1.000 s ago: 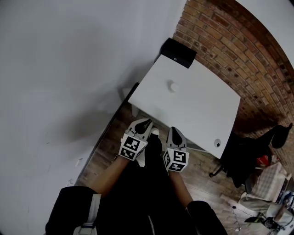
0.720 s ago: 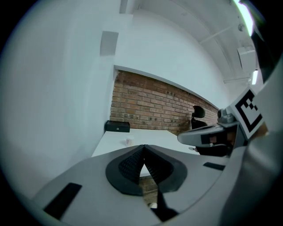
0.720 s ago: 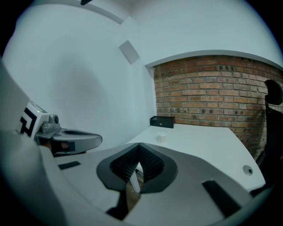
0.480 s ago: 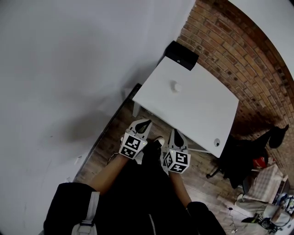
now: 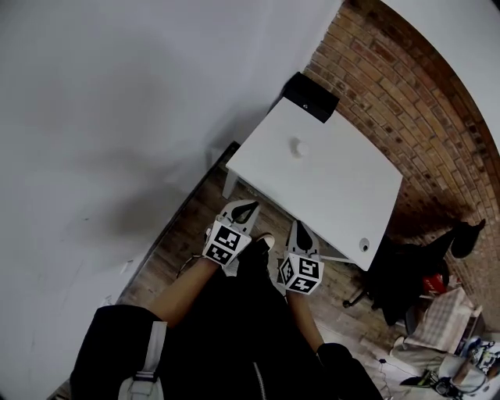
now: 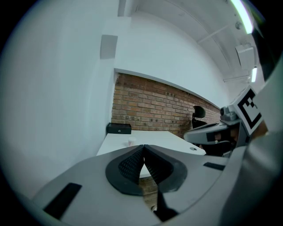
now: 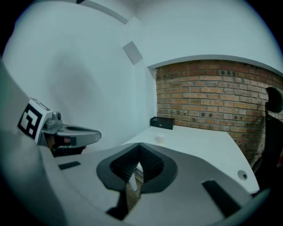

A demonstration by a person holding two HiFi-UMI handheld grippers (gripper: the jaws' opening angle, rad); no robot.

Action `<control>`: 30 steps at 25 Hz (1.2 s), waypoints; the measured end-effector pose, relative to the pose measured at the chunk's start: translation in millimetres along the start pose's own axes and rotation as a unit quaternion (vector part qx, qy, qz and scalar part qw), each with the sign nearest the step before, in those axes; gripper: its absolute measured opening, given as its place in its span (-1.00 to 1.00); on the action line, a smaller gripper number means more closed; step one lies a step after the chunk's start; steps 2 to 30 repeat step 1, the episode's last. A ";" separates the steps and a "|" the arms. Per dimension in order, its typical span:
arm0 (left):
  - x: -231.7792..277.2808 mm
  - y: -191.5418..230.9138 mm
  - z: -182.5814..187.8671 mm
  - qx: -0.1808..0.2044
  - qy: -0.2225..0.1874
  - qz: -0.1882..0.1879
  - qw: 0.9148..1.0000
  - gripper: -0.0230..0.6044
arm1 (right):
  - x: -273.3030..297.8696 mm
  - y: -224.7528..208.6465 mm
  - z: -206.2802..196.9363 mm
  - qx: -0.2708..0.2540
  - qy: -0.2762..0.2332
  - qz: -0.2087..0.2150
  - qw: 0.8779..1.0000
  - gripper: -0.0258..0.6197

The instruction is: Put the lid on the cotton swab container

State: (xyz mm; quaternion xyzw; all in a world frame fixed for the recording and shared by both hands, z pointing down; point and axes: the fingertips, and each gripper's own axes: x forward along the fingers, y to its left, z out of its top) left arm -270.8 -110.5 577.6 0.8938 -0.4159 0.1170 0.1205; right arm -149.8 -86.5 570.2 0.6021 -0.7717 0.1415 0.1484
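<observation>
Clothing: person is wearing black short-sleeved top [image 5: 109, 351], grey shoulder strap [image 5: 153, 348].
Grippers: left gripper [image 5: 247, 208] and right gripper [image 5: 299, 228] are showing grey shells [image 6: 208, 190], black ribbed pads [image 6: 129, 165], black-and-white marker cubes [image 5: 224, 244].

Soft, even indoor light; strong fisheye.
Ceiling strip light [image 6: 242, 12] glares upper rt of left gripper view; dim shadow on wall [image 5: 133, 223] centre-left, head view; corners black; left tool [image 6: 143, 147] slightly soft.

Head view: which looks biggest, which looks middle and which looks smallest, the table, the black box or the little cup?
1. table
2. black box
3. cup, tiny next to the others
</observation>
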 end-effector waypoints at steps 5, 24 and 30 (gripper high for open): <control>-0.3 -0.5 0.7 0.000 -0.001 -0.001 1.000 -0.88 | -1.6 -0.5 0.2 0.001 0.000 -0.001 1.000 -0.85; -0.3 -0.5 0.7 0.000 -0.001 -0.001 1.000 -0.88 | -1.6 -0.5 0.2 0.001 0.000 -0.001 1.000 -0.85; -0.3 -0.5 0.7 0.000 -0.001 -0.001 1.000 -0.88 | -1.6 -0.5 0.2 0.001 0.000 -0.001 1.000 -0.85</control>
